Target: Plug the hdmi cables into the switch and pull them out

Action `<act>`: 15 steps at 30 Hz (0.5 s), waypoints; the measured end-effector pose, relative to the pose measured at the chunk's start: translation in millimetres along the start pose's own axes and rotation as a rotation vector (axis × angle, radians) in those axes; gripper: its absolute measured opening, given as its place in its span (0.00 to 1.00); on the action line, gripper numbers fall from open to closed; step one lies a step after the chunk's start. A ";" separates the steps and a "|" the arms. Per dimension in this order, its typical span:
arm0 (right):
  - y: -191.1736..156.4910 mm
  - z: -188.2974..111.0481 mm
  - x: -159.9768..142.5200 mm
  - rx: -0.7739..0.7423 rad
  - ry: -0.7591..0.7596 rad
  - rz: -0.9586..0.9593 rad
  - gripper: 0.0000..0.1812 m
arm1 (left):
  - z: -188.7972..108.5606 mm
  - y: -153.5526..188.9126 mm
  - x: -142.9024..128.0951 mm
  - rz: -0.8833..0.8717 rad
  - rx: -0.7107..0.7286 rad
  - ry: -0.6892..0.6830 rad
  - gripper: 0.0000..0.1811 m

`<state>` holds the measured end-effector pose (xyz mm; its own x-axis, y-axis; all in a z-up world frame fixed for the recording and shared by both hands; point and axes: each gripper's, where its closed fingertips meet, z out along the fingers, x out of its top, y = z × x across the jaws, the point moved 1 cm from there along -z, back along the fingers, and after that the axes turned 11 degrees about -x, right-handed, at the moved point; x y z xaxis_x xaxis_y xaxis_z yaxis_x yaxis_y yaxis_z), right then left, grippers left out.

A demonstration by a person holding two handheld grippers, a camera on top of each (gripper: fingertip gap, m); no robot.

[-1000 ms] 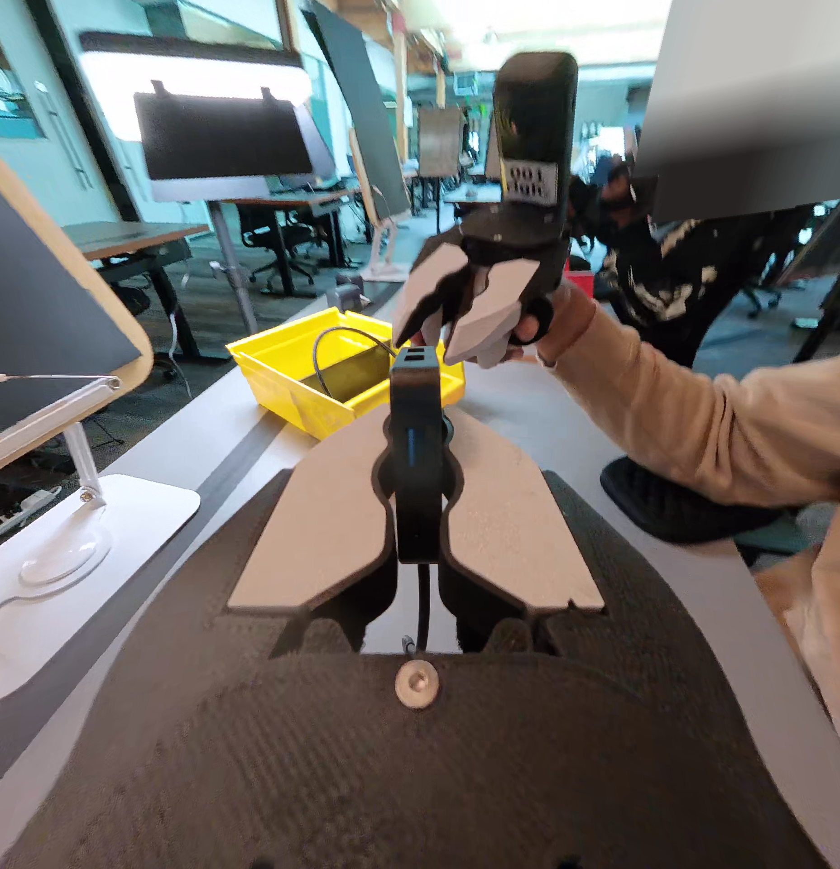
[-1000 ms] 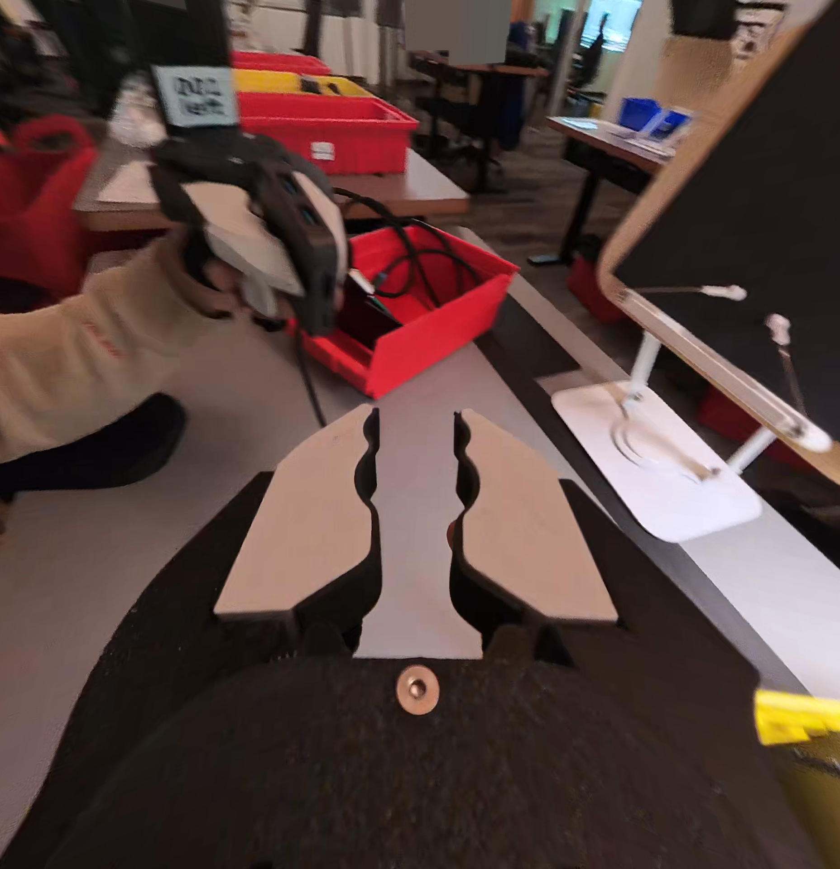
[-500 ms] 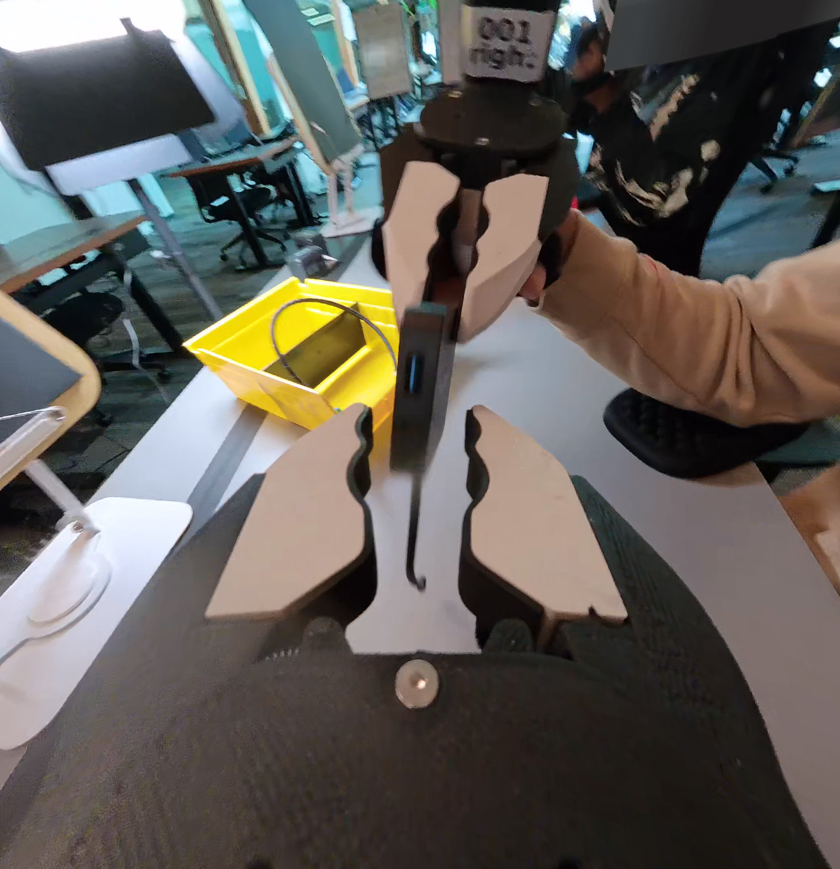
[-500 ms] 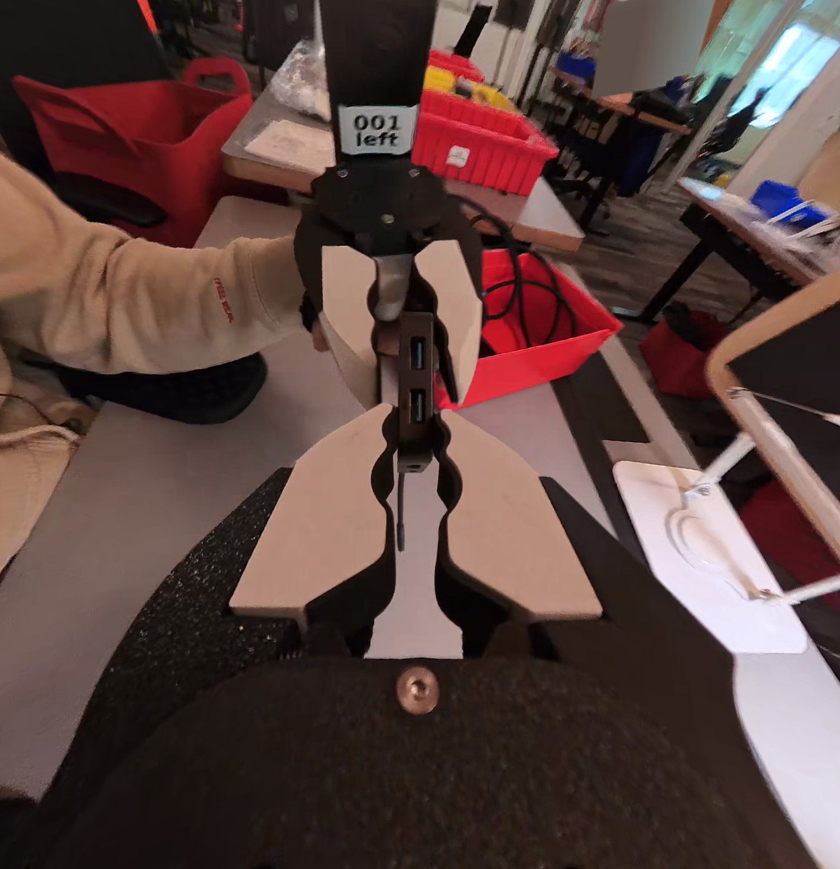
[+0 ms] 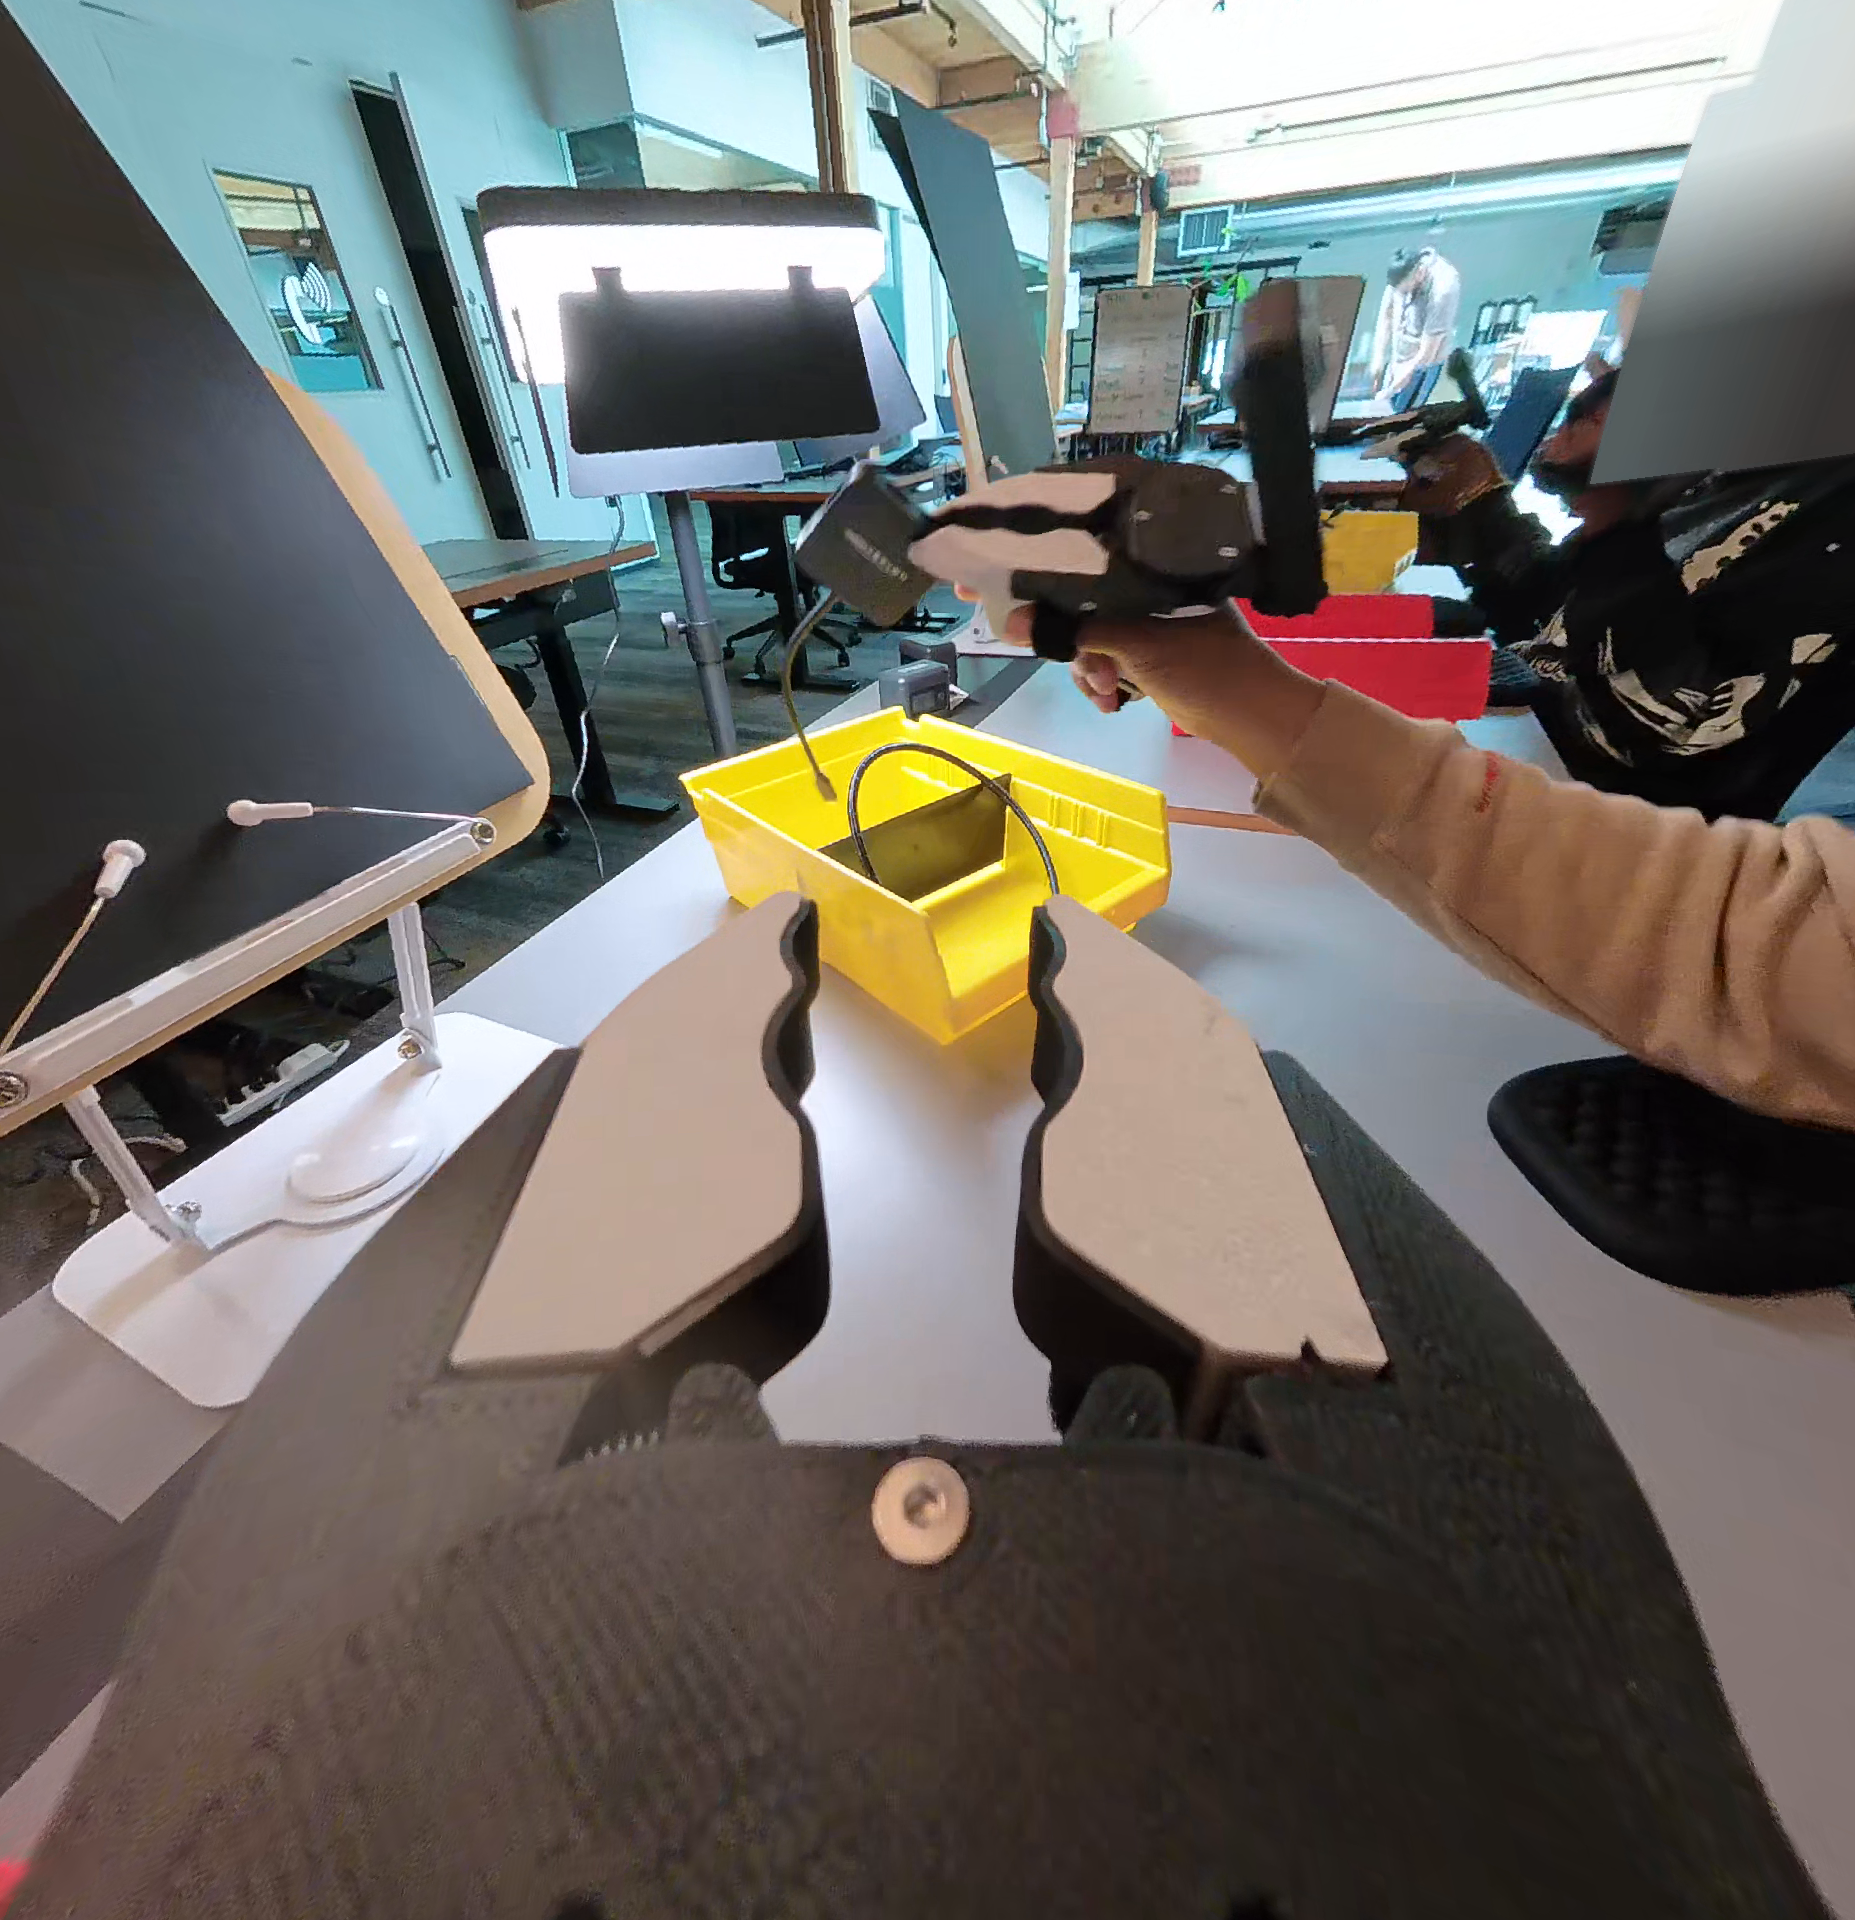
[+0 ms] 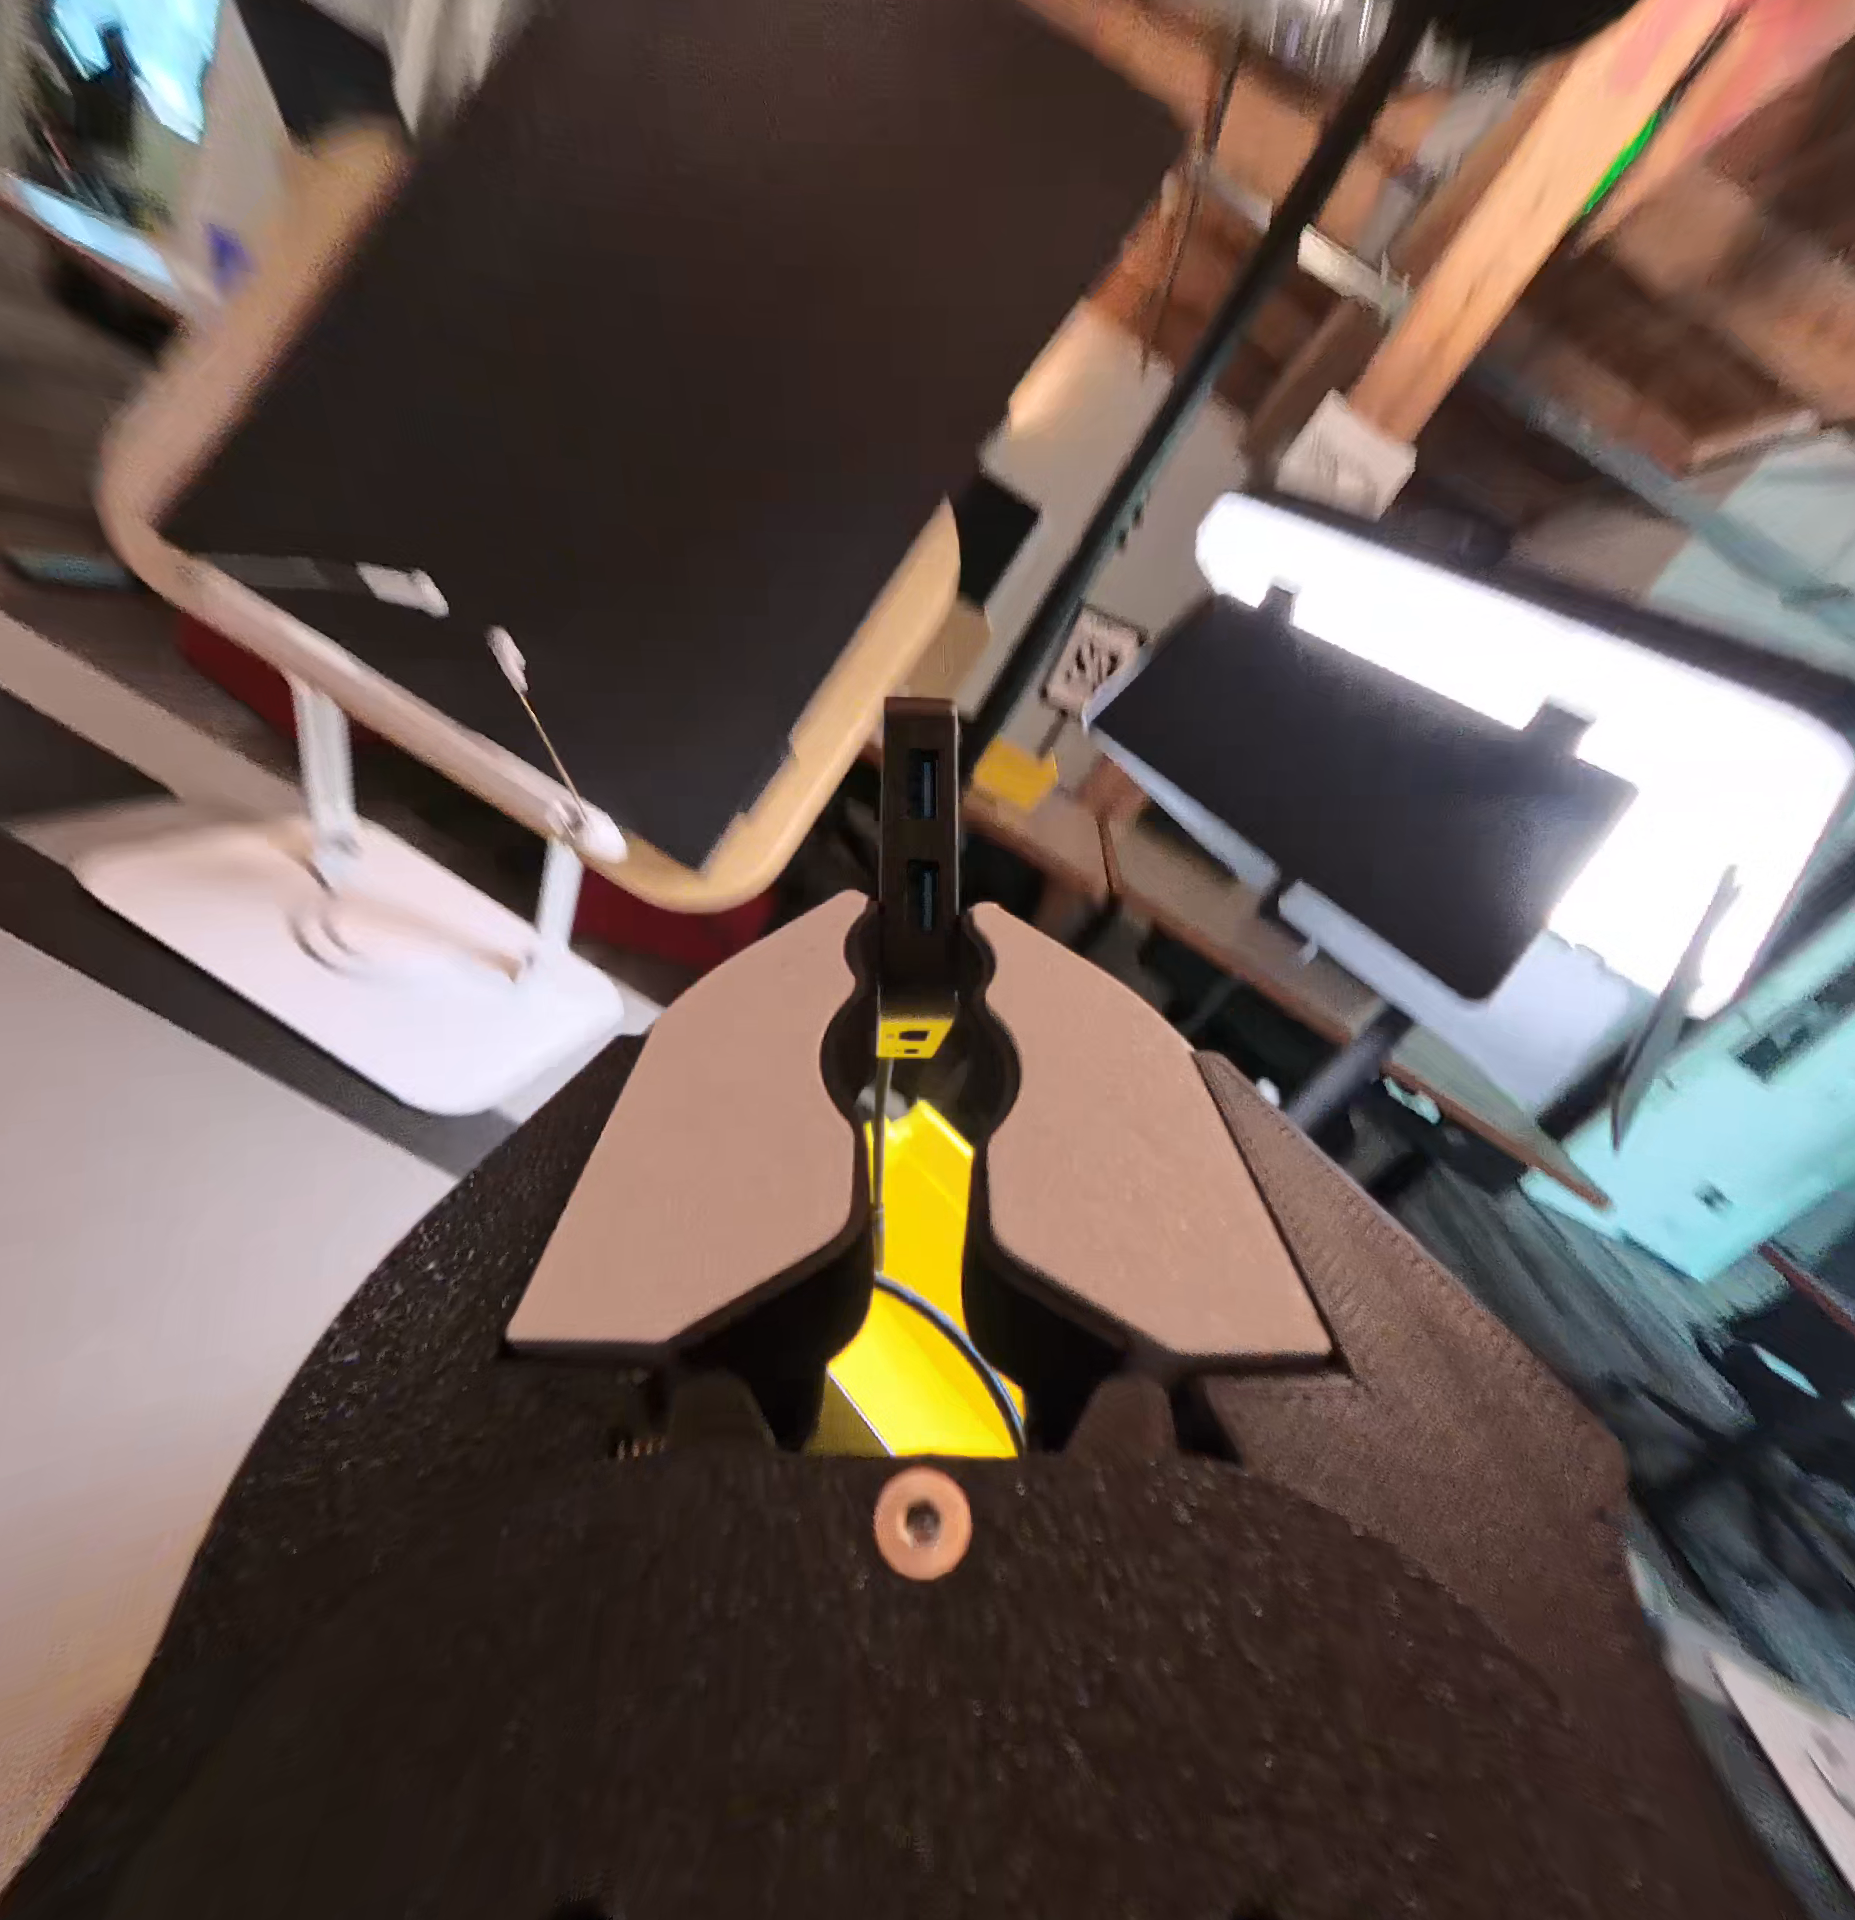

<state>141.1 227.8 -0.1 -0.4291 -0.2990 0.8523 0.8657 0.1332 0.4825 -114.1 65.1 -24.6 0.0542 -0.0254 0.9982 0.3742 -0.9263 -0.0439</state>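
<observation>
My right gripper (image 6: 918, 920) is shut on the switch (image 6: 918, 821), a small black box with two blue ports on its edge. The left wrist view shows this gripper (image 5: 928, 545) holding the switch (image 5: 863, 556) in the air above the yellow bin (image 5: 1089, 800). The switch's short cable (image 5: 798, 686) dangles toward the bin. A black cable loop (image 5: 944, 764) lies in the bin. My left gripper (image 5: 923, 925) is open and empty, low over the grey table (image 5: 1318, 987), just in front of the bin.
A tilted black board (image 5: 175, 623) on a white stand (image 5: 258, 1226) is at the left table edge. A red bin (image 5: 1349, 665) sits behind the beige-sleeved arm (image 5: 1577, 904). A black padded rest (image 5: 1681, 1174) lies at the right. A light panel (image 5: 694, 343) stands beyond the table. One gripper's finger ends stand about 30 cm off the other's.
The switch passed from my left gripper to my right. The left opened and drew back; the right shut on the switch and swung it over the yellow bin.
</observation>
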 end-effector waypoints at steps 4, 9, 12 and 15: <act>14.9 37.8 -84.7 -0.029 -0.350 -0.133 0.08 | -2.2 -5.0 -5.9 0.004 0.030 -0.044 0.21; 9.3 53.8 -148.9 0.043 -0.601 -0.313 0.08 | -11.7 -17.8 -20.6 -0.058 0.085 -0.139 0.22; -5.0 56.5 -162.7 0.121 -0.685 -0.302 0.10 | -18.3 -25.7 -24.2 -0.098 0.116 -0.145 0.22; -15.1 56.8 -143.6 0.160 -0.647 -0.233 0.16 | -24.7 -31.3 -27.5 -0.127 0.140 -0.157 0.22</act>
<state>175.0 322.4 -118.3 -0.7086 0.2787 0.6483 0.7056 0.2862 0.6482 -150.2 85.5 -49.7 0.1379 0.1567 0.9780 0.5110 -0.8571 0.0653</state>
